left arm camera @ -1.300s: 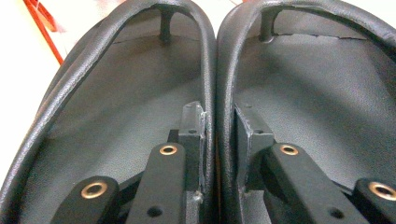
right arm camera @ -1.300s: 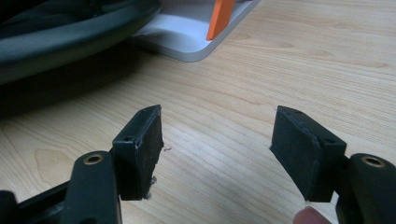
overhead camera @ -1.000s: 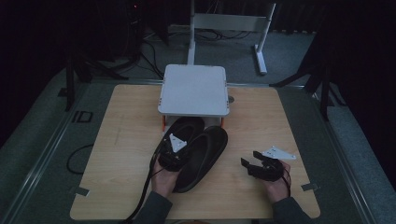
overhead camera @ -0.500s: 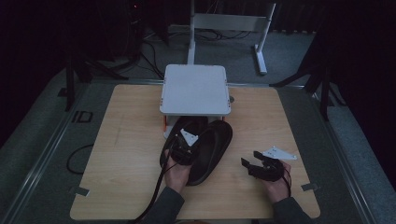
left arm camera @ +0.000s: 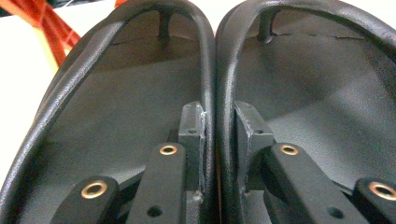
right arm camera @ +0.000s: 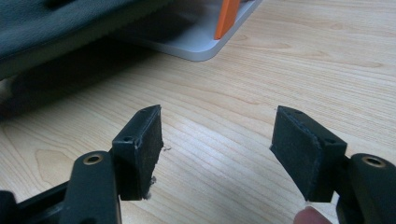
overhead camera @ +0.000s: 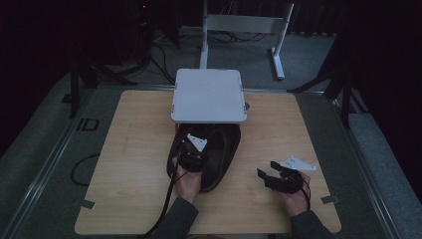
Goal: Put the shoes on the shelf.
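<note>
High view shows the left tool (overhead camera: 193, 153) has carried the pair of black sandals (overhead camera: 219, 154) forward, toes now under the white stand (overhead camera: 209, 94) on the bench (overhead camera: 134, 149); left gripper view has its jaws pinching both inner straps (left arm camera: 212, 70) together; right gripper view finds the right tool (right arm camera: 217, 140) wide open, empty, so stowing looks under way

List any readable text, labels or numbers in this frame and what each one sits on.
"ID" or "01", unclear which: dark marking on the grey floor mat, left of the wooden table.
No text can be made out on the black flip-flops, the white platform or either gripper.
</note>
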A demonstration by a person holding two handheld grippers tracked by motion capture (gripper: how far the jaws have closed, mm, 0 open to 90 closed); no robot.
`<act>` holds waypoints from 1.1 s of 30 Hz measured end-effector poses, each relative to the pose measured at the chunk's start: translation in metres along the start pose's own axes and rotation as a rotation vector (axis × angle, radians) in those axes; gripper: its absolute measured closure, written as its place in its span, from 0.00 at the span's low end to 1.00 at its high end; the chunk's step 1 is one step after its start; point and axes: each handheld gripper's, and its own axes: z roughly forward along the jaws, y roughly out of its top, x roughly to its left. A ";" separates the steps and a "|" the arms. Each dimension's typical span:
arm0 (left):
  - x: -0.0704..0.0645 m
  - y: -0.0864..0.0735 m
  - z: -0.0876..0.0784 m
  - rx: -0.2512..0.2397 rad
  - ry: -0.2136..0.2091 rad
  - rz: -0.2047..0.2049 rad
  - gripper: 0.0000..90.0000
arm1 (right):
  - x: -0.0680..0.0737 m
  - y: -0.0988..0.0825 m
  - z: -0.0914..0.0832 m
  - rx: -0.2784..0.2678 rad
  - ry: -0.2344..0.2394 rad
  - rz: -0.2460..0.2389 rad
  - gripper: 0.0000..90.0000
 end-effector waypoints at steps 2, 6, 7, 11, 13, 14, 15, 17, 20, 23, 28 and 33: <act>0.001 0.000 0.002 -0.008 0.015 -0.014 0.83 | 0.000 0.000 0.000 0.000 0.000 0.000 0.37; 0.003 0.003 0.006 -0.017 0.024 -0.033 0.83 | 0.000 0.000 0.000 0.001 -0.002 -0.003 0.37; 0.002 0.003 0.006 -0.020 0.029 -0.032 0.83 | 0.000 0.000 0.000 0.001 -0.002 -0.003 0.37; -0.001 0.006 0.011 -0.033 0.045 -0.043 0.83 | 0.000 0.000 0.000 0.000 -0.002 -0.001 0.37; -0.002 0.008 0.013 -0.034 0.047 -0.051 0.83 | 0.000 0.000 0.000 0.001 -0.002 -0.002 0.37; -0.002 0.009 0.015 -0.032 0.049 -0.051 0.83 | 0.000 0.000 0.000 0.000 -0.002 -0.002 0.37; -0.003 0.010 0.016 -0.034 0.051 -0.054 0.83 | 0.000 0.000 0.000 0.000 -0.001 -0.002 0.37; -0.003 0.012 0.018 -0.039 0.055 -0.064 0.83 | 0.000 0.000 0.000 0.001 -0.001 -0.002 0.37; -0.005 0.015 0.021 -0.043 0.066 -0.071 0.83 | 0.000 0.000 0.000 0.000 -0.001 -0.001 0.37; -0.005 0.016 0.022 -0.043 0.067 -0.074 0.83 | 0.000 0.000 0.000 0.000 -0.001 -0.001 0.37; -0.007 0.021 0.030 -0.046 0.077 -0.083 0.83 | 0.000 0.000 0.000 0.000 -0.003 -0.005 0.37; -0.008 0.024 0.036 -0.044 0.079 -0.092 0.83 | 0.000 0.000 0.000 0.001 -0.001 -0.004 0.36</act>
